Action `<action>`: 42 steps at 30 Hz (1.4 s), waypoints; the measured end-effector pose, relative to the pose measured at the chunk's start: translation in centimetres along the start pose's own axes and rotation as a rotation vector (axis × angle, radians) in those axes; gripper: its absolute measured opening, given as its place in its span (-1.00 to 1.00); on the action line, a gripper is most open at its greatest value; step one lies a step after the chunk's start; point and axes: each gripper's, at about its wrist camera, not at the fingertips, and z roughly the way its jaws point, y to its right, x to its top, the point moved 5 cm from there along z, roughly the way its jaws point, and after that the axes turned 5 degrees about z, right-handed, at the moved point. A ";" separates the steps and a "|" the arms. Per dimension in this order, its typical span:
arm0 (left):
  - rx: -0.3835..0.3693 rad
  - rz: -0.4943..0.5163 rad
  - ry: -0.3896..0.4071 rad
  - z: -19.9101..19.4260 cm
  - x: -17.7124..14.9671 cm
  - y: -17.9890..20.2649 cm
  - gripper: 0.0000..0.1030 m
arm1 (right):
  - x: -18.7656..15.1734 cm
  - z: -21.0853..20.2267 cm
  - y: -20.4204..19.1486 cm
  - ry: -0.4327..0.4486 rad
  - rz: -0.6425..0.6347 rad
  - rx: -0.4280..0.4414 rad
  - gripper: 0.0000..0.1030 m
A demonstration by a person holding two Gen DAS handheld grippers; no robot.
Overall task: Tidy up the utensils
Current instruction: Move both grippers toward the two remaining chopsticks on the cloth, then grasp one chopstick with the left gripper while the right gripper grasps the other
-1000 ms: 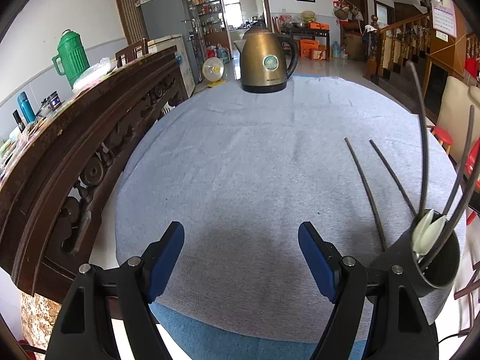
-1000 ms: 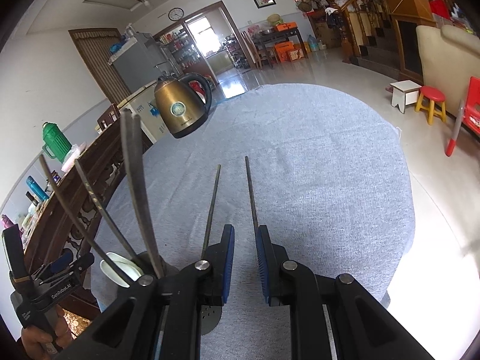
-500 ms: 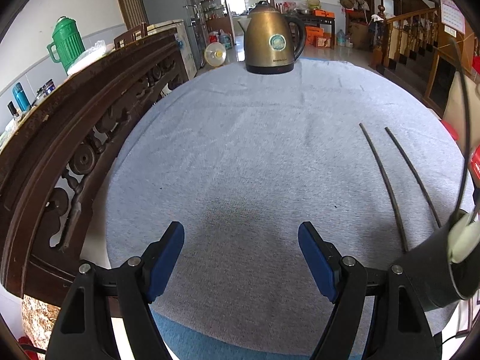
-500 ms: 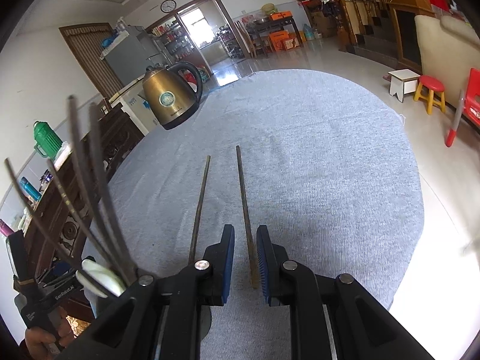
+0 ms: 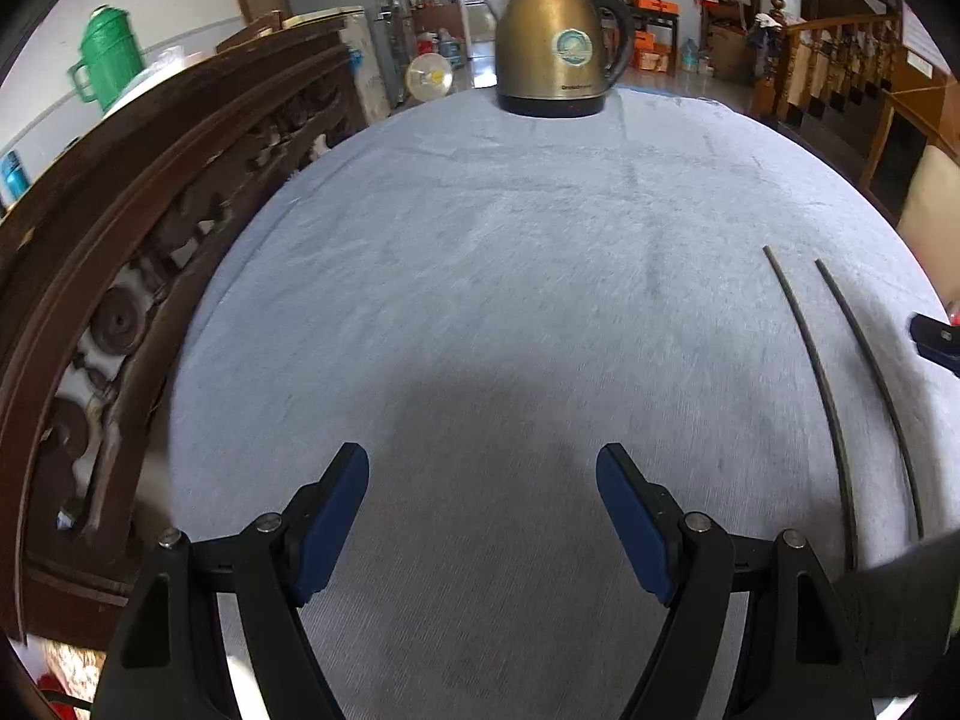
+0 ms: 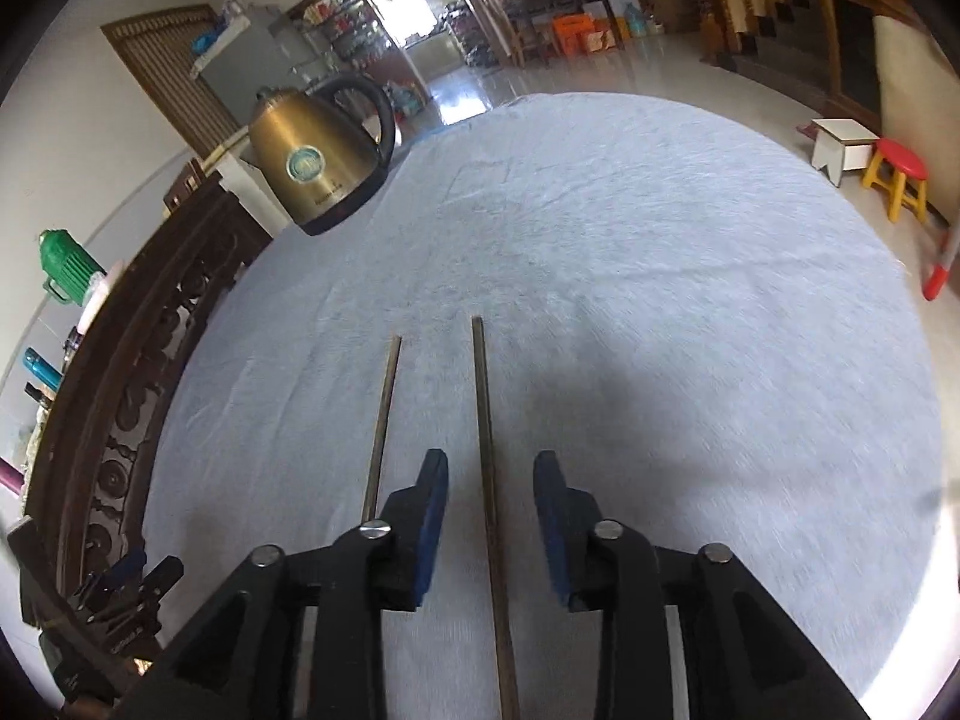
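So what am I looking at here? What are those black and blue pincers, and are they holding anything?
There is no robot here: a person holds a two-finger claw in each hand, with a wide-angle camera on each claw looking forward along its fingers. One picture comes from the left claw, the other from the right claw. Both look down on a round table under a grey-blue cloth. A brass-coloured kettle stands at its far edge, and two dark chopsticks lie side by side on the cloth. The left claw is wide open and empty. The right claw's jaws have just been opening; one chopstick lies between them, but the blue pads do not press on it, so nothing is held.
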 end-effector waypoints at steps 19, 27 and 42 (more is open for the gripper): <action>-0.400 0.171 -0.105 6.2 12.7 10.4 0.52 | 5.3 11.0 -5.0 -0.248 -0.303 -0.265 -0.70; -0.513 0.196 -0.338 9.0 13.0 15.4 0.12 | 5.5 9.8 -2.0 -0.288 -0.214 -0.167 -0.83; -0.353 0.230 -0.521 11.4 15.1 21.0 0.13 | 5.3 7.7 1.3 -0.354 -0.129 -0.063 -0.83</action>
